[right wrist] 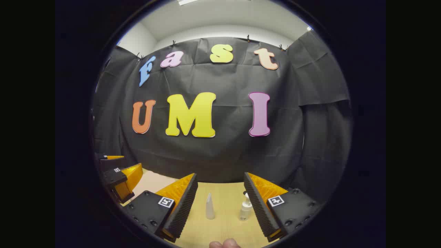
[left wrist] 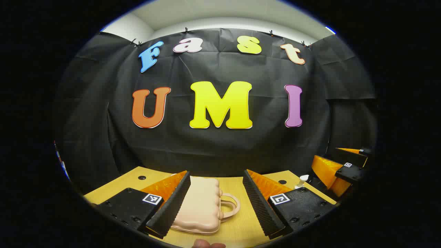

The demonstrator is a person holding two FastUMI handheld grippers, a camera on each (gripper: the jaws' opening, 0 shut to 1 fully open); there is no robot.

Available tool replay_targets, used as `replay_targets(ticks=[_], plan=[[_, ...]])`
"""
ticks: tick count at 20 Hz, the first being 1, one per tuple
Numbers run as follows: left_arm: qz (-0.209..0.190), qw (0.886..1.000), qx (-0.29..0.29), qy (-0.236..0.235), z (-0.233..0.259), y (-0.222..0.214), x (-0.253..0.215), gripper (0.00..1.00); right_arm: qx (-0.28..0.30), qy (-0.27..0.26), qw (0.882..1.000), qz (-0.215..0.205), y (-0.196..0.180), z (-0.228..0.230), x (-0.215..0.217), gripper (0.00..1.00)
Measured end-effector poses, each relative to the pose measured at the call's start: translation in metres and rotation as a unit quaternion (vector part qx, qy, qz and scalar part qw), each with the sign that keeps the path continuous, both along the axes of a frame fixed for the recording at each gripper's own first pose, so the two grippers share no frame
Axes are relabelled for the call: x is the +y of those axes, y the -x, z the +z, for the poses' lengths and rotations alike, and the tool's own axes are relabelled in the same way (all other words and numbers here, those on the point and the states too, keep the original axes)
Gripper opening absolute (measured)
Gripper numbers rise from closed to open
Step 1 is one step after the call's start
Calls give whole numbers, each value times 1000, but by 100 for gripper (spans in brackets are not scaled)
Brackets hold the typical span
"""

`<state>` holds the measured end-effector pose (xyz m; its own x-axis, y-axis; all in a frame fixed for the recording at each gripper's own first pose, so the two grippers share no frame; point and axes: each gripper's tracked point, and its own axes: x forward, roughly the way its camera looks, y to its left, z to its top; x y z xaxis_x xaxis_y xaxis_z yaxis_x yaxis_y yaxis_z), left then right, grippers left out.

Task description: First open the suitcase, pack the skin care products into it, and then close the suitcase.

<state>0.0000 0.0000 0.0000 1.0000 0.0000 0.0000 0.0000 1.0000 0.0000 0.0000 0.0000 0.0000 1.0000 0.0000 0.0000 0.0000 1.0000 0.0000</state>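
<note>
A small pale pink suitcase [left wrist: 201, 205] lies shut and flat on the wooden table [left wrist: 237, 186], its handle [left wrist: 230, 206] pointing right. My left gripper [left wrist: 217, 201] hangs open above it, nothing between its fingers. In the right gripper view, a white tube [right wrist: 209, 206] stands upright on the table [right wrist: 224, 193] and a white pump bottle [right wrist: 245, 208] stands just to its right. My right gripper [right wrist: 220, 203] is open with both products lying ahead between its fingers. The right gripper [left wrist: 339, 168] appears at the far right of the left gripper view, by the pump bottle [left wrist: 302, 181].
The black cloth wall rises close behind the table. The left gripper [right wrist: 120, 175] appears at the left edge of the right gripper view over the suitcase [right wrist: 151, 182]. Small round holes [left wrist: 142, 177] mark the tabletop near its back corners. A fingertip [right wrist: 224, 244] shows at the bottom.
</note>
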Motion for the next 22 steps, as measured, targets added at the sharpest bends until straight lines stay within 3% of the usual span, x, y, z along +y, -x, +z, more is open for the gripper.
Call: replay_targets(ticks=[15, 22], plan=[[2, 1000, 14, -8, -7, -8, -3, 98, 8, -4, 1000, 14, -14, -8, -5, 80], [-16, 998, 57, -27, -45, -7, -24, 98, 36, 1, 999, 3, -12, -33, -38, 79]])
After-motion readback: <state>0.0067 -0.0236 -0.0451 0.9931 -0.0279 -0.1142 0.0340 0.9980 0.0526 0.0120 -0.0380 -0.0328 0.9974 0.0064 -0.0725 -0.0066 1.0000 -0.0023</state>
